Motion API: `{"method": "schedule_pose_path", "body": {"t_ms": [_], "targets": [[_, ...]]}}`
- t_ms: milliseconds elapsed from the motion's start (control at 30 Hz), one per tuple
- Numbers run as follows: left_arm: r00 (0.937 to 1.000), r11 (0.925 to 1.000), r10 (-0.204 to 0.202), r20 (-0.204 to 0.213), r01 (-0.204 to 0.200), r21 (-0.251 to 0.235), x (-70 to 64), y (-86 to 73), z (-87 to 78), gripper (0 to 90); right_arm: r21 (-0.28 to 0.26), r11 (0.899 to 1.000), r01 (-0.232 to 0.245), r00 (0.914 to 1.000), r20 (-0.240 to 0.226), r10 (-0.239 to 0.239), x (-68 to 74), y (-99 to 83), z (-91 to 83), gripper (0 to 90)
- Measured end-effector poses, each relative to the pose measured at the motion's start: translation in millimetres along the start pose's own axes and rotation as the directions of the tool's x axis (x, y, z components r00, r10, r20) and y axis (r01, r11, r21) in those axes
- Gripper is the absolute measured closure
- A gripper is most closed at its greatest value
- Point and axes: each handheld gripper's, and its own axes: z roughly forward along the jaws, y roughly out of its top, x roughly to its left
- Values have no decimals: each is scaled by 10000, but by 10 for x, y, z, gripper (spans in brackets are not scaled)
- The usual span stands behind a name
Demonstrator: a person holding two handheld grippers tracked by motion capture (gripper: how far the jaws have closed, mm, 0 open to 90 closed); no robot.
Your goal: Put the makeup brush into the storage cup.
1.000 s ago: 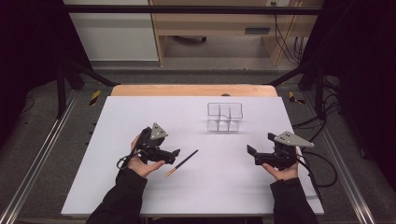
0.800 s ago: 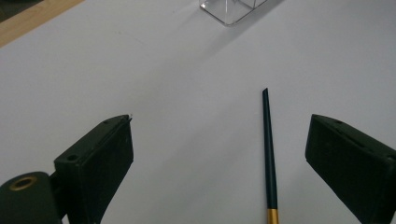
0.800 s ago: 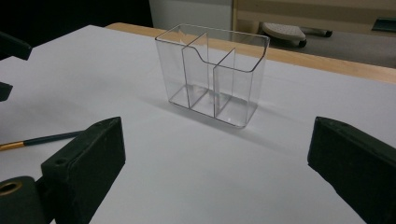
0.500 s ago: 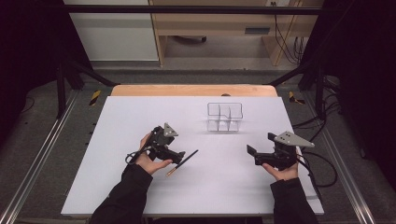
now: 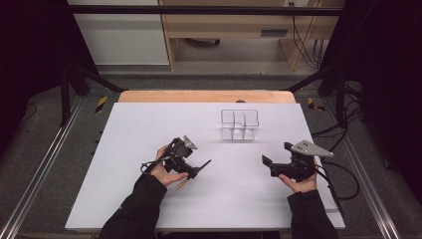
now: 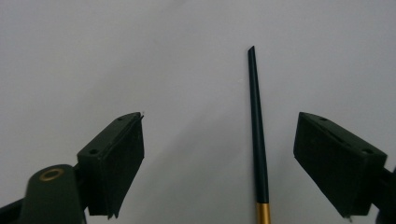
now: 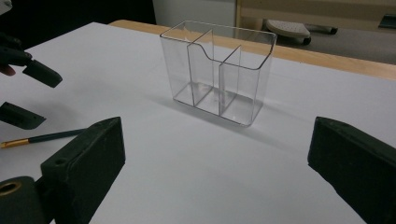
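High view: I found the left tool (image 5: 199, 167) poised over a dark pencil-like stick (image 5: 195, 172) lying flat on the white counter (image 5: 129, 134), well short of the clear divided organizer (image 5: 240, 124). The right tool (image 5: 271, 164) hung idle, holding nothing.

Left gripper view: my left tool's jaws stood wide apart, and the stick (image 6: 258, 140), dark with a gold band, lay between them nearer the right jaw, touching neither. I judged the grasp not yet made.

Right gripper view: my right tool's jaws were spread and faced the organizer (image 7: 218, 70), whose three compartments were empty; the stick (image 7: 42, 137) lay off to its left. Pick-up, carry and placing all remained.
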Motion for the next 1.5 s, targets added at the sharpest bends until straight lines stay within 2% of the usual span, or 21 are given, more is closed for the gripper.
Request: {"method": "schedule_pose_path", "body": {"t_ms": [300,433,700,1133,1500], "targets": [[9995,9986,-17,322,0,537,-26,20,121,237,76,10000,29,10000,-34,-29,4,-4,12,42],[9992,9976,112,380,-138,683,-46,26,148,278,92,10000,13,10000,-48,-13,6,-5,16,41],[9979,9955,165,630,-223,918,-90,26,183,414,97,10000,-3,10000,-72,4,7,-4,16,41],[9952,9879,208,958,-352,1513,-128,24,219,624,150,9999,20,10000,-68,-19,8,-7,22,40],[9937,9834,97,1121,-298,1791,-120,11,196,743,189,9998,15,10000,-63,-14,10,-9,26,40]]}}
